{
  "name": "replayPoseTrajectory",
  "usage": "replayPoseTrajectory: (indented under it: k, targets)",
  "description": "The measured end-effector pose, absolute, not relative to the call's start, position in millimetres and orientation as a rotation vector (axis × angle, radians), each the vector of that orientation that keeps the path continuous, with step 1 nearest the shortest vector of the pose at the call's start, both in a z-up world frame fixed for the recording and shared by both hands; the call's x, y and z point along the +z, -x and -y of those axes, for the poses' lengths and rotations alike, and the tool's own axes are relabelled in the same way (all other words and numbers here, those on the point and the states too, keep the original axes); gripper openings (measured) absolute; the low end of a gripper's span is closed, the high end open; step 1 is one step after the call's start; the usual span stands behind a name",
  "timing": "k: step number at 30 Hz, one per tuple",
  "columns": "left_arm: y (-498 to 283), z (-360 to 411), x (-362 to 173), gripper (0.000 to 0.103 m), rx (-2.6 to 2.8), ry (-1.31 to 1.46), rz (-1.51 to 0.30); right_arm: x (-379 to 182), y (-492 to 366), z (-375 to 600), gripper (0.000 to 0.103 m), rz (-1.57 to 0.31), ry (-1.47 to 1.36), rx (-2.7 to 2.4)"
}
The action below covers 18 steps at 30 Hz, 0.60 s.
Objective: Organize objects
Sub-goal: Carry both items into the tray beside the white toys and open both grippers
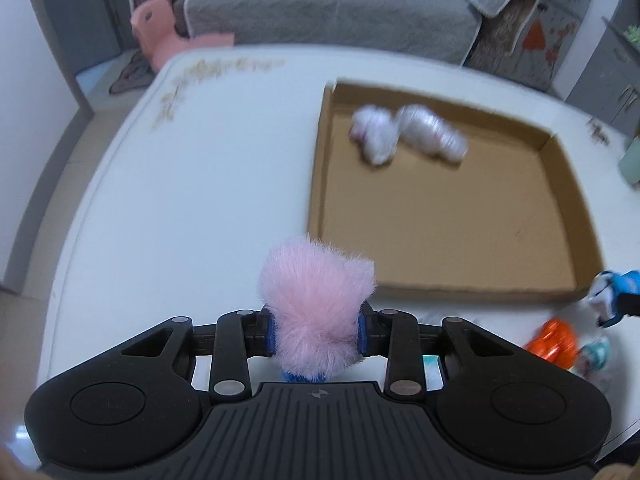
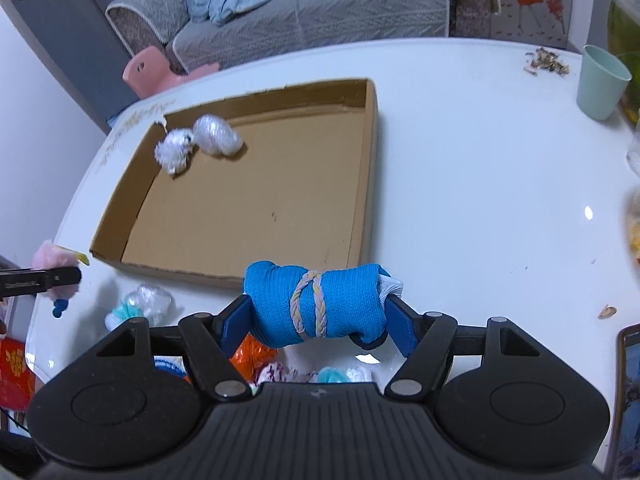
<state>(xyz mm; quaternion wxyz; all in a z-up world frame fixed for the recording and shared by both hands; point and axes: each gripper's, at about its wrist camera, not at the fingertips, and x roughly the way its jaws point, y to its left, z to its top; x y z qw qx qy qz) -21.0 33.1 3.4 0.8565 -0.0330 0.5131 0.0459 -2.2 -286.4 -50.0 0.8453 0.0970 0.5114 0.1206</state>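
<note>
A pink fluffy toy with a blue base is clamped between the blue pads of my left gripper, held above the white table. My right gripper is shut on a blue rolled sock bundle tied with a braided band, held sideways just in front of the cardboard tray's near wall. The shallow cardboard tray holds two white wrapped bundles in its far corner. The pink toy and the left gripper's finger also show at the left edge of the right wrist view.
Loose small items lie on the table near me: an orange one, a white-teal wrapped one and others under the gripper. A mint cup stands far right, a phone at the right edge. A grey sofa is behind.
</note>
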Motion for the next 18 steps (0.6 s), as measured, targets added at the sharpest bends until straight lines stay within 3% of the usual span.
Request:
replayPoseTrajectory:
  k: [11,18]
  targets:
    - [-6.3,-6.1,64.8,0.040,-0.026,-0.026,-0.917,-16.7,-0.9,290.2,0.067,-0.935,-0.272,0.248]
    - [-42.8,7.5,48.7,0.040,-0.203,-0.132,-0.813,11.9,-26.2,257.9,0.067,-0.769,-0.213,0.373]
